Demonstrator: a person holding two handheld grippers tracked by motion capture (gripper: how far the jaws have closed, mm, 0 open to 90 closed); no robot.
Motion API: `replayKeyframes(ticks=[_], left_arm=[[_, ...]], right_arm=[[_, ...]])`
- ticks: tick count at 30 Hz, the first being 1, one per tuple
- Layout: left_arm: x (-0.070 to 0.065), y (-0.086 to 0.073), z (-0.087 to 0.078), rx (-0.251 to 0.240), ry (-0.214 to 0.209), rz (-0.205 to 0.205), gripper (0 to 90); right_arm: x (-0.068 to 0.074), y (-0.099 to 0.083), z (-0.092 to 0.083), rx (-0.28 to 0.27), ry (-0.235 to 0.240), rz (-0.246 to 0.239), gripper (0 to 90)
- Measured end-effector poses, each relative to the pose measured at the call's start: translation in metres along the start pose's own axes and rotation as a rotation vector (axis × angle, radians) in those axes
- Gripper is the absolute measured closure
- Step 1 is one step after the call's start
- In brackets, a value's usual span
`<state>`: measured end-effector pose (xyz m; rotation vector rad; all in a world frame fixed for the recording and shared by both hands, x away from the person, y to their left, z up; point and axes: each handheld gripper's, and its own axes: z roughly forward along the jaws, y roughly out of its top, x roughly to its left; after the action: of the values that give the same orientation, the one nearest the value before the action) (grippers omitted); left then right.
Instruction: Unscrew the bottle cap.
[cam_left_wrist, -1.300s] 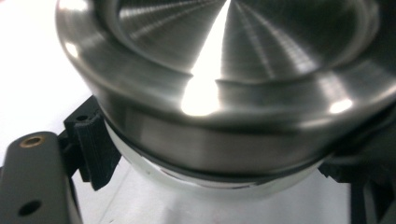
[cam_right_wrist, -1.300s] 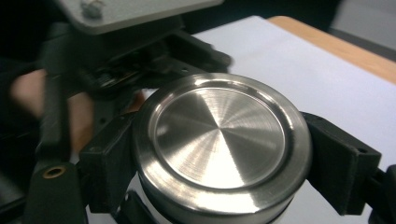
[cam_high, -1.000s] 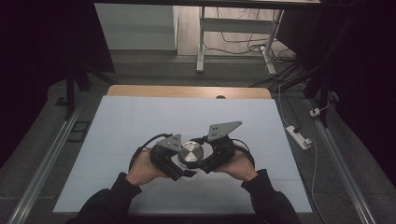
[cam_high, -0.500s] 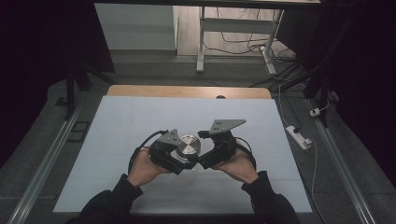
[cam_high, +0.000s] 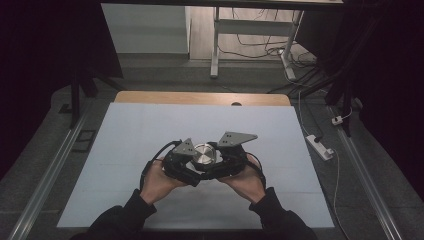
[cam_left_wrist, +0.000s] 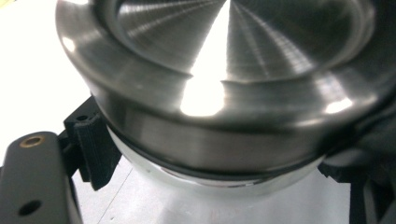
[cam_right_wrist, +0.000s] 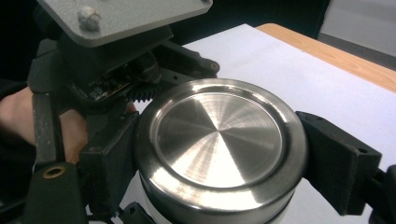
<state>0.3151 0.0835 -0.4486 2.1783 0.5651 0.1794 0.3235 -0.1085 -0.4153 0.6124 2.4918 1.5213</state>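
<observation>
From up high both hands pinch the round steel container (cam_high: 204, 155) mid-table (cam_high: 125, 130), left gripper (cam_high: 186, 162) and right gripper (cam_high: 225, 160) clamped on it, and each gripper view has its lid squeezed between black pads (cam_right_wrist: 334, 158).

Silver tin (cam_high: 204, 154), blk claws, white table (cam_high: 150, 125).

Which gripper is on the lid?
The right gripper: its fingers, just closed, clamp the steel lid at its rim. The left gripper holds lower, on the body under the black seal.
</observation>
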Motion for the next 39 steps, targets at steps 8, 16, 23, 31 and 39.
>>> replayKeyframes(ticks=[8,16,23,31,39], left_arm=[[0.006,-0.002,-0.008,-0.017,-0.224,0.11,15.4],[0.001,-0.003,-0.007,-0.019,-0.324,0.191,15.4],[0.003,-0.001,-0.008,0.006,-0.125,0.109,15.4],[0.001,0.0,-0.004,-0.001,0.011,-0.003,15.5],[-0.001,0.001,-0.002,0.01,-0.023,0.029,15.5]], right_arm=[[-0.011,0.001,-0.008,0.003,0.232,-0.044,17.9],[-0.012,0.0,-0.014,0.024,0.392,-0.135,17.4],[-0.012,0.006,-0.018,0.02,0.237,-0.068,7.3],[-0.005,0.004,-0.007,0.023,0.017,-0.014,9.7],[0.0,-0.001,0.0,0.004,0.024,-0.046,18.5]])
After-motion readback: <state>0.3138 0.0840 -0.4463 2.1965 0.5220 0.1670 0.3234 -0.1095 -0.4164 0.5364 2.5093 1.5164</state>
